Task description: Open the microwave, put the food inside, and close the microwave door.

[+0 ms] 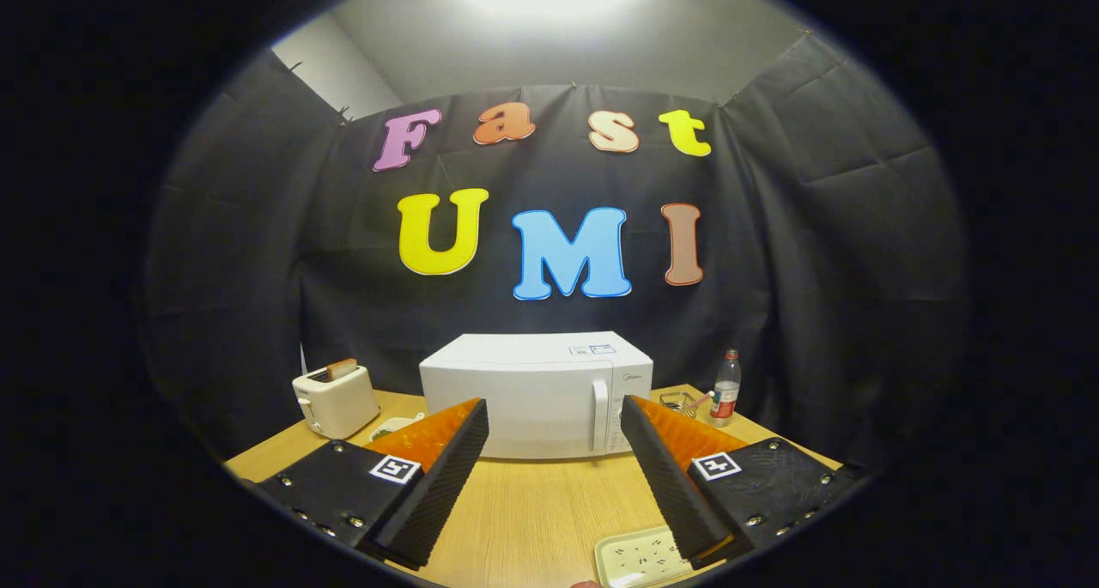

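One white microwave (537, 395) sits shut on the tabletop (532, 502), heavy and hard. Its upright door handle (600, 415) looks best to pull. The gripper (554, 476) hangs wide open, holding nothing.

A pale tray (640, 558) at the near edge of the wooden table (541, 502) is cut off below and partly covered by one finger of the gripper (554, 412), whose fingers stand wide apart with nothing between them. That same finger overlaps the lower right corner of the shut white microwave (537, 395), whose control panel is too small to make out, while the other finger hides part of a small dish (395, 427) beside the toaster (335, 399). Toward the table's far right corner, a small clear container (680, 402) sits beside a bottle (725, 389), its contents too small to tell.
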`<act>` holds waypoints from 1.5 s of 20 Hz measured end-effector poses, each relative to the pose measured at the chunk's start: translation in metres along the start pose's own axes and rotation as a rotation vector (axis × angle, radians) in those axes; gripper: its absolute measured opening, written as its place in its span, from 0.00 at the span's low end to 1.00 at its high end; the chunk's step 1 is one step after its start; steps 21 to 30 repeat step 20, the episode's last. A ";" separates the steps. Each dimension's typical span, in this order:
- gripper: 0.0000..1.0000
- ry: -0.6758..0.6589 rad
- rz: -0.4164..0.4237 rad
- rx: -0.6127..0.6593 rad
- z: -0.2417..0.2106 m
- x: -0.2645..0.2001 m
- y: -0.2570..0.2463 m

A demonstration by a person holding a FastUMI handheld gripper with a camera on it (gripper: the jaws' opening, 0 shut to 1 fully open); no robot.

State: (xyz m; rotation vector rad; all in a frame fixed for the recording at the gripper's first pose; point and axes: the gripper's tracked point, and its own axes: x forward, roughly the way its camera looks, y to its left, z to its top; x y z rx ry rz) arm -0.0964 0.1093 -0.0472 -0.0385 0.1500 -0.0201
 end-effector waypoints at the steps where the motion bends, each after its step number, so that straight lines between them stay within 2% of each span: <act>1: 0.99 -0.002 -0.002 0.000 -0.001 -0.001 -0.002; 9: 0.99 0.009 -0.004 0.012 -0.008 0.002 -0.011; 19: 0.99 -0.030 -0.040 0.026 0.008 0.005 -0.033; 30: 0.99 -0.032 -0.040 0.027 0.009 0.004 -0.033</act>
